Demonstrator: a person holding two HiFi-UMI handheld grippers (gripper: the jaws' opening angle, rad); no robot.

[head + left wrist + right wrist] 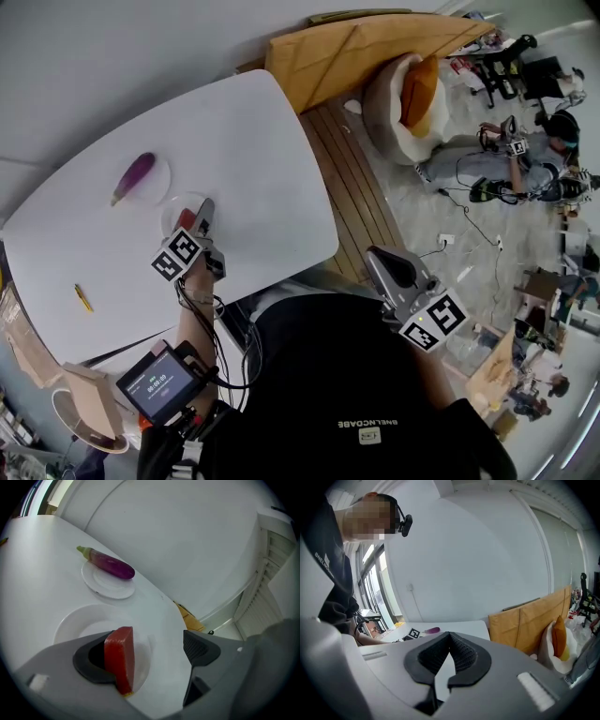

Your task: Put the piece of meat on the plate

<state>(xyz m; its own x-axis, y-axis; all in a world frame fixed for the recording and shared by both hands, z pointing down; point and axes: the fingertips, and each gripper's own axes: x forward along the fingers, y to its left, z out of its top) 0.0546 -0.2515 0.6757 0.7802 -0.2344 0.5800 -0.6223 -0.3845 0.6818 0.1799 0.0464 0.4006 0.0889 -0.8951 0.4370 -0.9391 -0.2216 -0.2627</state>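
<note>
White table (253,169), with the piece of meat (119,656) down on the plate (70,620).
The left gripper (150,648) has its jaws spread wide and grips nothing. The red slab stands on edge on the near part of the plate, leaning against one pad, with the other pad well clear. The right gripper (449,656) is closed and empty (held off the table). Likely risk: the slab rests against that pad, so a sideways pull-away could tip it or drag it over the rim.
</note>
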